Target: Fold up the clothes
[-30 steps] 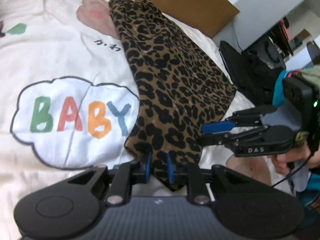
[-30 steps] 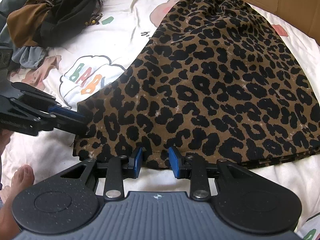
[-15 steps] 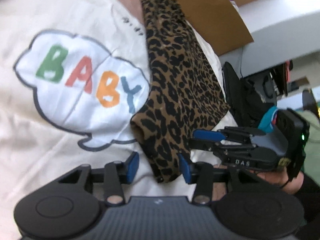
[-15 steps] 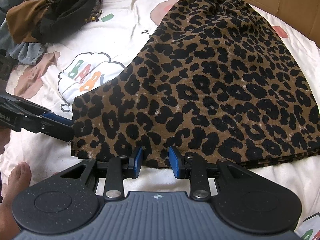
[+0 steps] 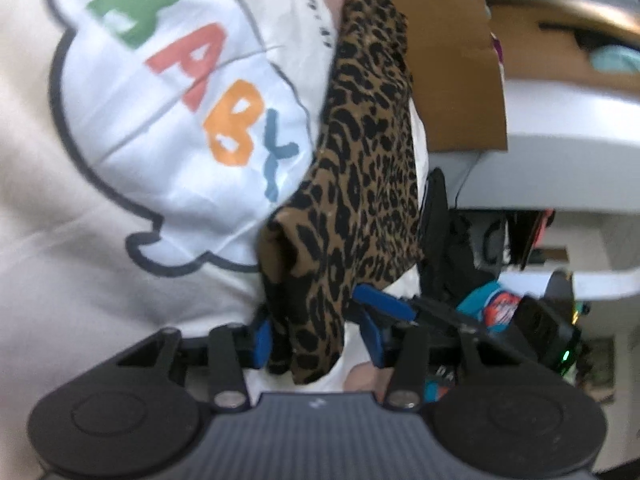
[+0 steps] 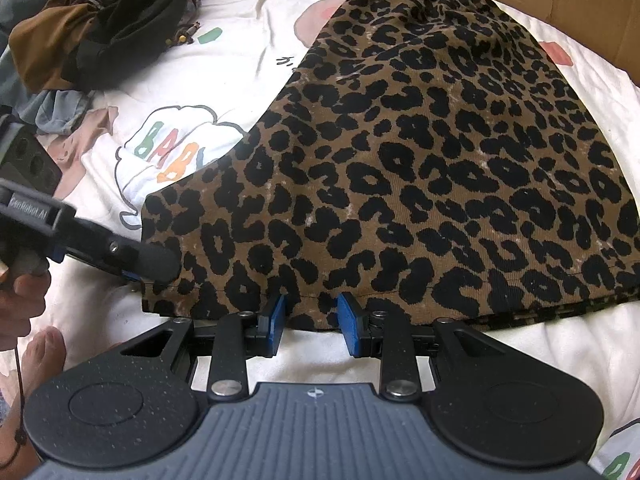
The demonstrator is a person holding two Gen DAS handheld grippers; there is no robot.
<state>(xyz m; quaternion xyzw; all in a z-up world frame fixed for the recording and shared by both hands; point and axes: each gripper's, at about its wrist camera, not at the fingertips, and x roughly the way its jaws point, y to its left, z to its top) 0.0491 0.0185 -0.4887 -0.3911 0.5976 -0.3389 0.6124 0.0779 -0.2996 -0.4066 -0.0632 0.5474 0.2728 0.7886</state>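
Currently, skirt: leopard-print skirt (image 6: 420, 152) lies flat on the bed sheet (image 6: 240, 60), hem nearest.
Left claw (image 5: 316, 340): jaws just opened, released, skirt's corner hanging loose between them.
Right claw (image 6: 312, 324): jaws apart at the hem's edge, pressing nothing.
Pile: dark clothes (image 6: 104, 28) far left.

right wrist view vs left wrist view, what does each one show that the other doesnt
Only the right wrist view shows the pile of dark clothes and the leopard-print skirt's whole spread, up to its waistband. Only the left wrist view shows the grey furniture past the bed edge. Both show the skirt's hem corner between the left gripper's parted jaws, the right gripper at the hem, the BABY print and the cardboard.
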